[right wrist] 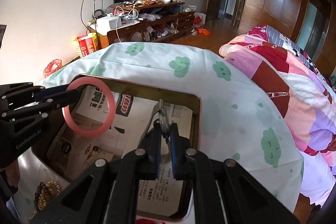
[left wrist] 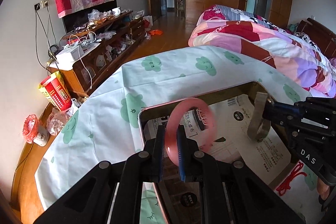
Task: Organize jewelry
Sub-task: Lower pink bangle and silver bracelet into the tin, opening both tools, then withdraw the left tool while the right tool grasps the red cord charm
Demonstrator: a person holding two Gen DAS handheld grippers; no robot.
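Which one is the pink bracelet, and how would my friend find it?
Find the table with the white tablecloth printed with green clouds, then the open metal box lined with printed paper. Above the box's left side, the left gripper pinches the pink bangle, a smooth, solid, glossy ring. The right gripper holds a thin, greyish ring, and the beaded bracelets lie beside the box.

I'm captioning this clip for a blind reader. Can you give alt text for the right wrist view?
The right claw is shut on a grey bangle above a paper-lined tin box on a cloud-print tablecloth. At left, the left claw holds a pink bangle over the box.
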